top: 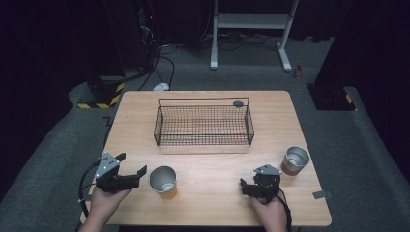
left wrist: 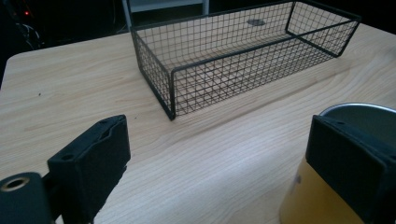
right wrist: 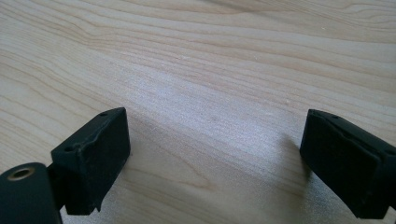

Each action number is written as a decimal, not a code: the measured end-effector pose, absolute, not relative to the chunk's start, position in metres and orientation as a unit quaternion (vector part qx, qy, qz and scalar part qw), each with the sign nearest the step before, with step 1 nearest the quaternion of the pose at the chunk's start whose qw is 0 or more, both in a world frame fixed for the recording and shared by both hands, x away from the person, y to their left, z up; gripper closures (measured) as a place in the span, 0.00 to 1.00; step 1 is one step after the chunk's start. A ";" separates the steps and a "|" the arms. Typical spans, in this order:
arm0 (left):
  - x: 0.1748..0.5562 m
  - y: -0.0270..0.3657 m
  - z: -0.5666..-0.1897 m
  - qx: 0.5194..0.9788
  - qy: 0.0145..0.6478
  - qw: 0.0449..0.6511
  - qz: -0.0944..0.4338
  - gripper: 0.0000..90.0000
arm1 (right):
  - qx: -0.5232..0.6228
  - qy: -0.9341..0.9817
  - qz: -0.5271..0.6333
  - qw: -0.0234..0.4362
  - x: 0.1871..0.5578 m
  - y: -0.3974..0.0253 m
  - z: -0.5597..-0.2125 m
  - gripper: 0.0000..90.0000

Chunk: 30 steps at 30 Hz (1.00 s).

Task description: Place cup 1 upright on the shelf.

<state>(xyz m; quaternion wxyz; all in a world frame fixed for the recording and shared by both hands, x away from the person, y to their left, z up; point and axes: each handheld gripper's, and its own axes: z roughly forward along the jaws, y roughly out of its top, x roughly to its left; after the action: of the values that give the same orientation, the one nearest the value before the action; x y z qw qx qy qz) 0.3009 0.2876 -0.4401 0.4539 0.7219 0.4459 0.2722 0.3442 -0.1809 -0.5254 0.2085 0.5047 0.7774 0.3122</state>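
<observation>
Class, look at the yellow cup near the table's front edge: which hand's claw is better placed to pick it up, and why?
Left. The left claw is open right beside the yellow cup, whose rim shows behind one of its jaws. The right claw, also open, faces bare table, probably farther from it.

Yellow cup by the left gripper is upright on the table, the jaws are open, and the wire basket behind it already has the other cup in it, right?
Not quite. The wire basket holds no cup: in the high view the other cup stands on the table near the right gripper. The rest holds: the yellow cup is upright beside the open left gripper.
</observation>
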 end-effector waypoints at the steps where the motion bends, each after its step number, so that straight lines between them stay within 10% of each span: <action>1: 0.300 0.287 -0.439 0.723 0.444 0.455 0.270 0.07 | 0.505 0.777 0.312 0.208 0.344 -0.181 -0.525 0.09; 30: 0.286 0.242 -0.441 0.762 0.370 0.496 0.191 0.00 | 0.505 0.777 0.312 0.208 0.344 -0.181 -0.525 0.09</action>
<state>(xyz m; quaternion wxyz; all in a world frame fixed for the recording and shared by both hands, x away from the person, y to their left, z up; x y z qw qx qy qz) 0.2861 0.2420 -0.4411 0.4962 0.7616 0.3704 0.1913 0.3441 -0.1808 -0.5254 0.2078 0.5052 0.7773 0.3121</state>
